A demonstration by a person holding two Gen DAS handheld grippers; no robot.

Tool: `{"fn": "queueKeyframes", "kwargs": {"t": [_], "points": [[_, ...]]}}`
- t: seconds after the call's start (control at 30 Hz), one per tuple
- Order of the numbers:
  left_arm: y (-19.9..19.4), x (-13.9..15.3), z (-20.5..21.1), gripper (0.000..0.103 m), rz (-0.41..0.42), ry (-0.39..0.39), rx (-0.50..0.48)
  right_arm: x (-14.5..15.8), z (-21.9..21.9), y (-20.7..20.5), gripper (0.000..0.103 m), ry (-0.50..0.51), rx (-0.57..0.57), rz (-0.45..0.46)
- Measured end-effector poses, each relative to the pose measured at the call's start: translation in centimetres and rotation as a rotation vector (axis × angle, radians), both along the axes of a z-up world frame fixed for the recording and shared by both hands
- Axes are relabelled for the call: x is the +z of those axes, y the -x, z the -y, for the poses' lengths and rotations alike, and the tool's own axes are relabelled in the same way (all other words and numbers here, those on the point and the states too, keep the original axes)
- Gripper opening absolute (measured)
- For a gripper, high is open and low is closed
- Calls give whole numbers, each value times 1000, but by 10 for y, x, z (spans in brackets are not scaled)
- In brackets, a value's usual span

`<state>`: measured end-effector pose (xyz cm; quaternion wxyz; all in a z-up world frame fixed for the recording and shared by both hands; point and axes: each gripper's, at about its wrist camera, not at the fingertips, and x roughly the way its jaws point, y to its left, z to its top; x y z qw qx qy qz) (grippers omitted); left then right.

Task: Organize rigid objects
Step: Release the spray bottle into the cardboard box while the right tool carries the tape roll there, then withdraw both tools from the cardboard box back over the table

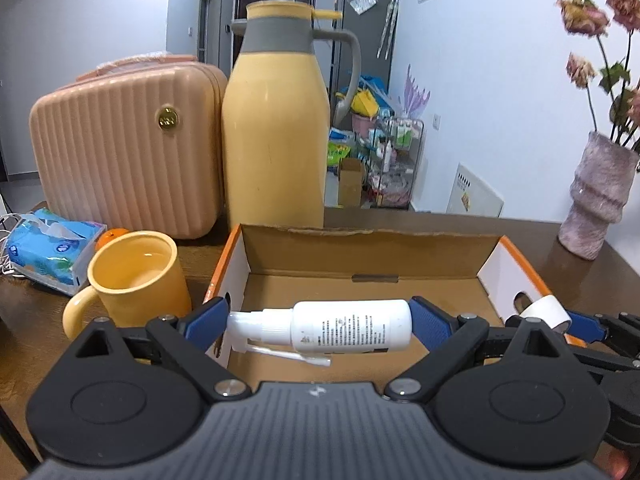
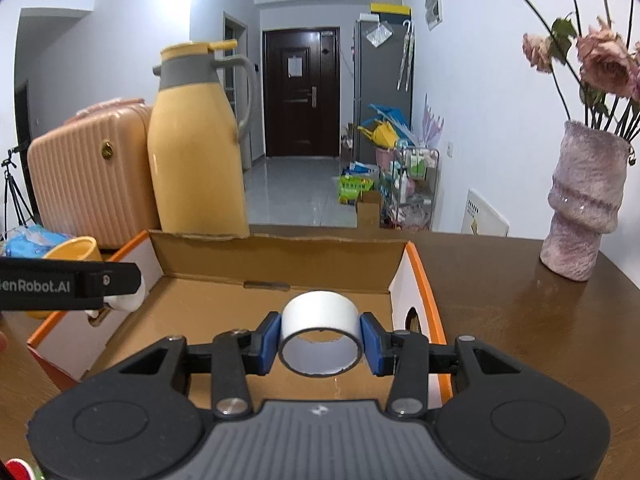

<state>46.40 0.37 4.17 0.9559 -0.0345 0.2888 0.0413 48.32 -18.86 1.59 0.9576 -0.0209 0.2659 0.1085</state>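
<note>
While both tools hang over the open cardboard box (image 1: 360, 256), the scene reads:

Left tool (image 1: 320, 326): pinching a white spray bottle (image 1: 344, 328) end to end between its blue pads.
Spray bottle axis: level and crosswise to the tool, nozzle toward the left pad, base against the right pad; a thin dip tube trails below the nozzle.
Right tool (image 2: 320, 342): pressed in on a white tape roll (image 2: 320, 332) from both sides.
Tape roll axis: its hole faces the right wrist camera, along the tool's line.
Position: both items are held above the box's bare brown floor, the roll toward its right, orange-edged wall.
Tabletop (image 2: 520, 320): dark wood; a yellow mug (image 1: 136, 276) stands just left of the box, a yellow thermos jug (image 1: 276, 120) behind it.
</note>
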Motion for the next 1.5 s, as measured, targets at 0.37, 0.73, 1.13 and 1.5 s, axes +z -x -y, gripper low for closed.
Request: {"fn": "queueKeyframes", "kwargs": {"t": [0.37,0.73,1.13,1.5], "points": [[-15,-19,-1,98,-60,-14,-34,-18,-1,-9,54,15,9,-47],[-14,-16,-6,103,-56,10,-19,-12,6,-6,103,16,-32,-12],[9,0,-14,103,-6,23,2,5,20,17,103,-14,-45,39],[53,9,-27,103,6,41,25,16,24,65,103,-15,-15,89]]}}
